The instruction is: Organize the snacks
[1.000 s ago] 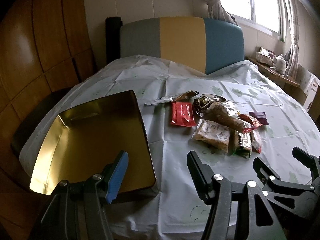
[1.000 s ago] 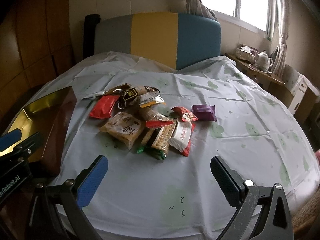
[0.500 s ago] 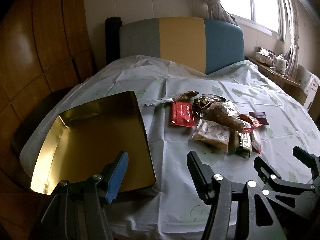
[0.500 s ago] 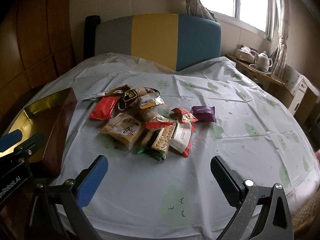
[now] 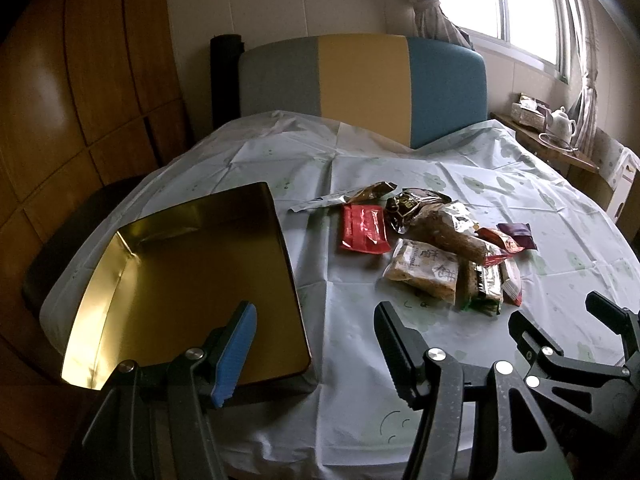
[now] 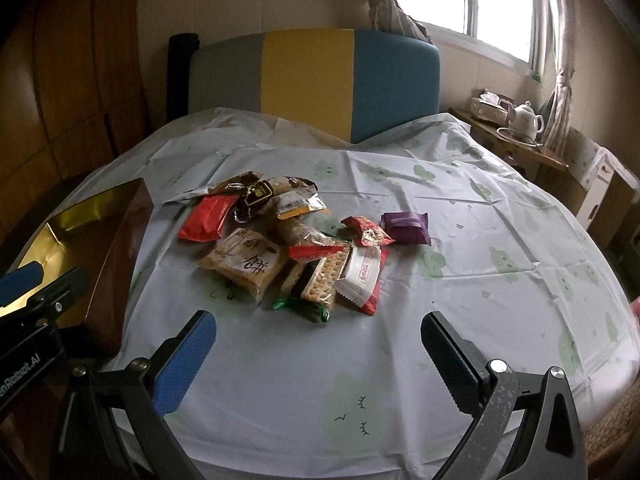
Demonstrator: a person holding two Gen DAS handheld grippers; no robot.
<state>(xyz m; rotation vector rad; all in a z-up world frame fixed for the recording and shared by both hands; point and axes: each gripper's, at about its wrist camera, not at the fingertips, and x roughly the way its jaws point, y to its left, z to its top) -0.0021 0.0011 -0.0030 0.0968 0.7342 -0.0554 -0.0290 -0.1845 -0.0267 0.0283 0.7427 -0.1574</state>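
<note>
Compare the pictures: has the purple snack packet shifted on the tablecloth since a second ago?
No. The purple snack packet lies in the same spot beside the red wrapper, equally far from the gold tin.

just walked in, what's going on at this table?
A person holds two handheld grippers over a covered table. Both the left gripper and the right gripper are open and hold nothing. A pile of wrapped snacks lies loose on the cloth, with a purple packet at its edge. The gold tin tray beside the pile has nothing in it, so sorting has not started.
</note>
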